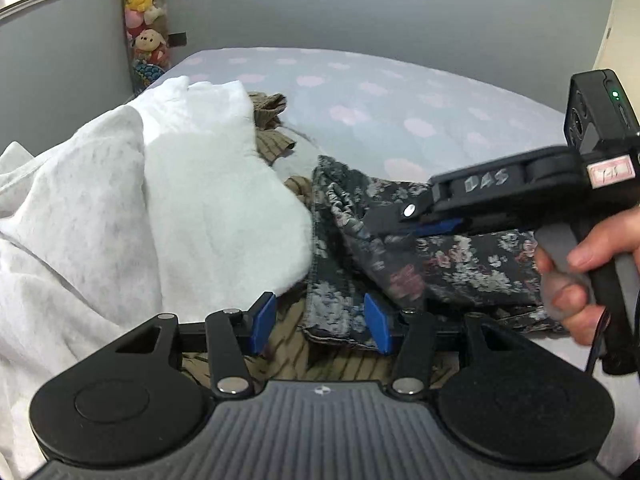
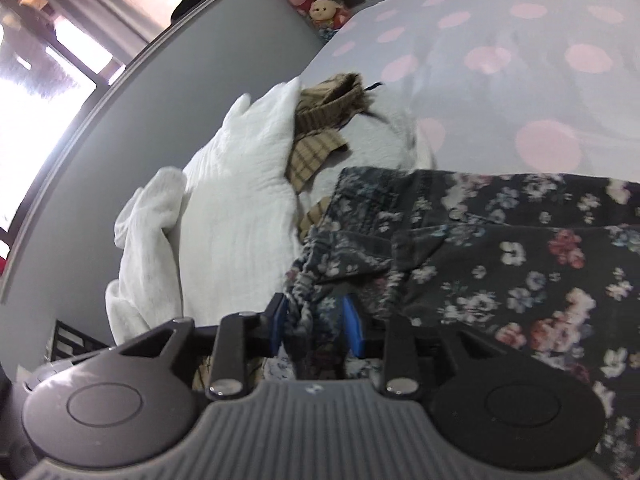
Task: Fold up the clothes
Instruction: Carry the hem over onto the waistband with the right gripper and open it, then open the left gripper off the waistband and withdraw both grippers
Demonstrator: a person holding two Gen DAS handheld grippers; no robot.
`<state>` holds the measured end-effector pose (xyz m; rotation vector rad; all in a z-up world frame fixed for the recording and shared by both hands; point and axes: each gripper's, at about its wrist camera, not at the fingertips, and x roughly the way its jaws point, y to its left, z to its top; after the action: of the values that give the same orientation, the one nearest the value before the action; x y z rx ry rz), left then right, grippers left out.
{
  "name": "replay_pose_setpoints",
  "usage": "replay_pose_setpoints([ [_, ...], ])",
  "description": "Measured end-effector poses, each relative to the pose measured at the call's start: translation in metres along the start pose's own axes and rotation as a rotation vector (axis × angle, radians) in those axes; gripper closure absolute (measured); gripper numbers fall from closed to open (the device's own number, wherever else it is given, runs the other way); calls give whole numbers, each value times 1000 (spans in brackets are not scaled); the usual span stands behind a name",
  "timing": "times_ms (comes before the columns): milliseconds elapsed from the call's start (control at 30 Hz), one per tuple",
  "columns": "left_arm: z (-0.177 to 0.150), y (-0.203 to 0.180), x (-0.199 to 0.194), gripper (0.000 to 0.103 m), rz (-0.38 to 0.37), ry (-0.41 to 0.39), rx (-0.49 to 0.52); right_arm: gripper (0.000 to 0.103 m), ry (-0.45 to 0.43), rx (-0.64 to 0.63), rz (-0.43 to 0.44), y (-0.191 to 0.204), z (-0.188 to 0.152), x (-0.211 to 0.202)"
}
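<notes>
Both grippers were black with blue pads and silver screws; the right gripper bore handwritten "DAS" (a green light at two o'clock).

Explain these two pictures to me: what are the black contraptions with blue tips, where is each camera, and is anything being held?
No robot here: a person holds a hand-operated claw in each hand, with a fisheye camera on each looking along its two fingers. The left wrist view shows the left claw at the bottom, jaws open over the hem of a dark floral garment. The right claw, gripped by a hand, reaches in from the right. In the right wrist view, that right claw has gathered floral cloth between its blue pads, which are not pressing on it. On the polka-dot bedsheet also lie a white garment and brown striped cloth. Plush toys hang in the corner.
</notes>
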<state>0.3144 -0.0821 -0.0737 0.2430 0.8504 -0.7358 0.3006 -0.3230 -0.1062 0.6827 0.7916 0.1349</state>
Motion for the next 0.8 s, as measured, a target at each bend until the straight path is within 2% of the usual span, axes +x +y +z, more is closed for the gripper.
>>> replay_pose_setpoints([
  [33, 0, -3, -2, 56, -1, -5, 1, 59, -9, 9, 7, -3, 2, -9],
  [133, 2, -14, -10, 56, -17, -32, 11, 59, -40, 8, 2, -14, 1, -41],
  [267, 8, -35, -10, 56, -65, -47, 45, 59, -83, 6, -56, -42, -14, -87],
  [433, 18, -52, 27, 56, -104, 9, 15, 58, -123, 20, -151, -89, -50, -149],
  [533, 21, -50, 59, 58, -90, 54, -26, 58, -142, 6, -205, -116, -81, -192],
  [733, 19, -37, 98, 71, -63, 102, -122, 58, -176, 105, -408, -176, -150, -266],
  [800, 19, -34, 101, 91, -46, 99, -135, 58, -176, 109, -481, -191, -165, -277],
])
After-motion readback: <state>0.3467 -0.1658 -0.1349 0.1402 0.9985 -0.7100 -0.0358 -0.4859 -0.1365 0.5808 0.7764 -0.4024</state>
